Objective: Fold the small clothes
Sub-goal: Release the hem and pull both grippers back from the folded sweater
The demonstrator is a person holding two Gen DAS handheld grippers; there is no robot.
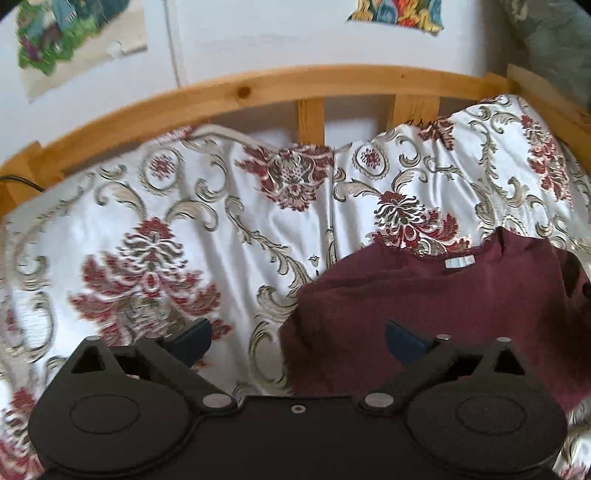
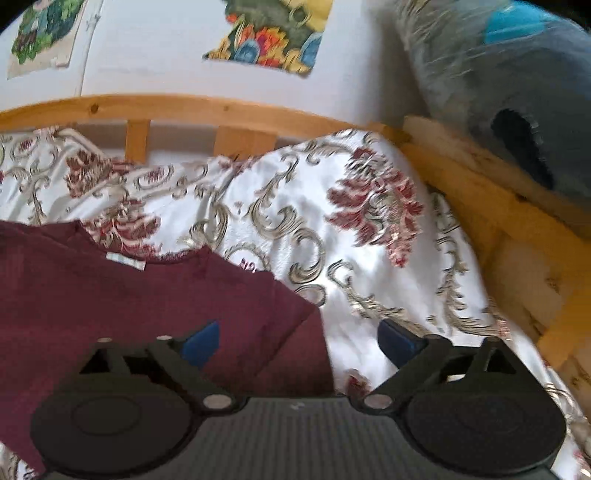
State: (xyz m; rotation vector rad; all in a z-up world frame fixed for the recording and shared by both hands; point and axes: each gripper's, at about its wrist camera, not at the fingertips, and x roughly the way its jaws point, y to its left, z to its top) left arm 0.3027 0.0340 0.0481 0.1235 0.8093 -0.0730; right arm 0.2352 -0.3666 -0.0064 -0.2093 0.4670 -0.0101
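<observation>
A dark maroon top [image 1: 443, 306] lies flat on the patterned bedspread [image 1: 184, 221], its neckline and white label [image 1: 459, 261] toward the headboard. My left gripper [image 1: 297, 339] hangs open over the top's left edge, one blue pad over the bedspread and the other over the maroon cloth, nothing held between them. In the right wrist view the same top [image 2: 129, 295] fills the lower left. My right gripper [image 2: 299, 341] stands open above its right edge, its left pad over the cloth and its right pad over the bedspread [image 2: 369, 258]. Neither gripper grips anything.
A wooden bed rail [image 1: 295, 85] with slats runs along the far side, and a wooden side rail [image 2: 498, 221] bounds the right. A grey and blue plush thing [image 2: 517, 92] rests beyond that rail. Colourful pictures [image 2: 273, 33] hang on the white wall.
</observation>
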